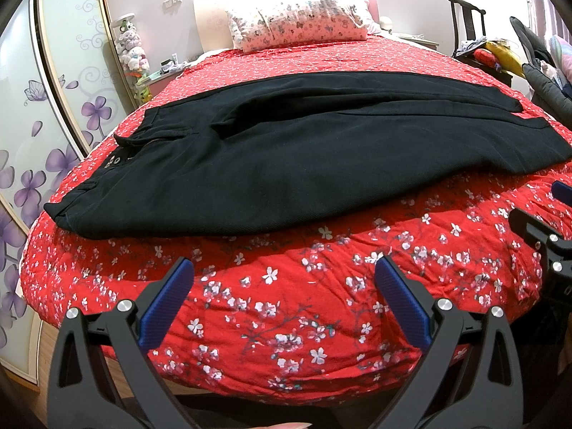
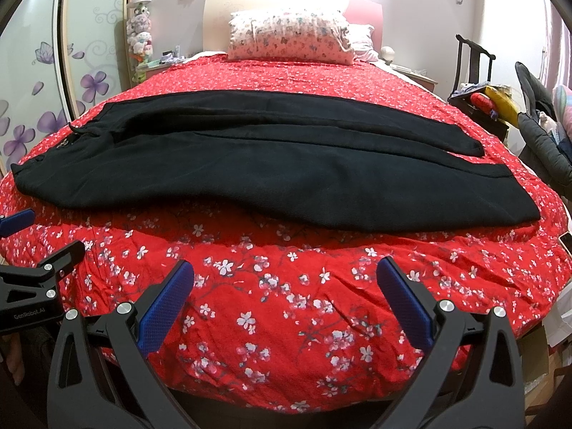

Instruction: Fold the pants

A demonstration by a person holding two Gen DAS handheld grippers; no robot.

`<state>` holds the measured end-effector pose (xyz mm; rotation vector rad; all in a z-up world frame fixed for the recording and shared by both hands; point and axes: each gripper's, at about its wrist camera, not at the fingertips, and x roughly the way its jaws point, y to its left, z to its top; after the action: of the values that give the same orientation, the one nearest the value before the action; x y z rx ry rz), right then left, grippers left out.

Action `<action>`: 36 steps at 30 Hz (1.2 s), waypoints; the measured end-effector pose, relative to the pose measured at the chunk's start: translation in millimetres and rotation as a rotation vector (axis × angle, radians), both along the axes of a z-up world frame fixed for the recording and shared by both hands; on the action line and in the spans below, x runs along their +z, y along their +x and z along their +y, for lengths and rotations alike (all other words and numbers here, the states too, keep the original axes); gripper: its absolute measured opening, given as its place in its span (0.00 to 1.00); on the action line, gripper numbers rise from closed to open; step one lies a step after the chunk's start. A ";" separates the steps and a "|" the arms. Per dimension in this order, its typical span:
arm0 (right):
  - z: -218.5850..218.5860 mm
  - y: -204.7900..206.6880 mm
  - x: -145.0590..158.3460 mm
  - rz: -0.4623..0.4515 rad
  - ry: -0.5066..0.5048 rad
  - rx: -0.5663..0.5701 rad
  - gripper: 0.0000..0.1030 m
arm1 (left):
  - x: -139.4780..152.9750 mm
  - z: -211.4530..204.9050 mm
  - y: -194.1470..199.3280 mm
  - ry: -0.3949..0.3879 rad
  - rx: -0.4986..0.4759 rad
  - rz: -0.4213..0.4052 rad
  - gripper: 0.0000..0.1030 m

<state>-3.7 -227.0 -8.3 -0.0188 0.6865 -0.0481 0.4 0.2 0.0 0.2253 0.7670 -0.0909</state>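
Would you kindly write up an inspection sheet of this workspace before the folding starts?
Surface: bed with red flowered cover, lightly wrinkled.
Job's things: black pants lie flat across the bed, waistband to the left, legs to the right.
Clutter: pillow at the head; nothing else seen on the cover.
Grippers: left gripper and right gripper both open, empty, short of the pants.
Cables: nothing seen.
Surroundings: flowered wardrobe left, chair with piled things right.
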 end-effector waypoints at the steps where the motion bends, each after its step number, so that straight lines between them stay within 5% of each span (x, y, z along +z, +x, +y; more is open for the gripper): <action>1: -0.7 -0.4 1.8 -0.010 0.000 -0.004 0.99 | 0.3 0.3 0.4 -0.001 0.001 0.002 0.98; 7: -27.0 0.9 26.7 -0.095 0.085 0.038 0.99 | 18.8 14.9 15.1 -0.060 0.040 0.001 0.98; 13: -82.3 36.1 40.0 0.009 0.303 0.024 0.99 | 43.7 15.1 42.3 -0.133 0.108 -0.051 0.98; 21: -168.9 103.0 98.2 -0.085 0.263 -0.016 0.99 | 74.9 3.3 101.2 -0.340 0.194 -0.124 0.98; 26: -247.2 177.1 101.6 0.008 0.316 -0.137 0.99 | 61.6 -11.8 125.4 -0.420 0.126 -0.144 0.98; 31: -326.1 237.2 80.8 0.055 0.475 -0.317 0.99 | 33.0 -9.8 147.0 -0.468 0.098 -0.056 0.98; 36: -376.4 287.9 60.4 0.054 0.437 -0.414 0.99 | 16.5 -5.3 157.2 -0.471 0.092 -0.021 0.98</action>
<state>284.2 -603.4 52.1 0.5439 0.7343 -0.2947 157.6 -5.1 16.5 -0.2554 0.7135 -0.1783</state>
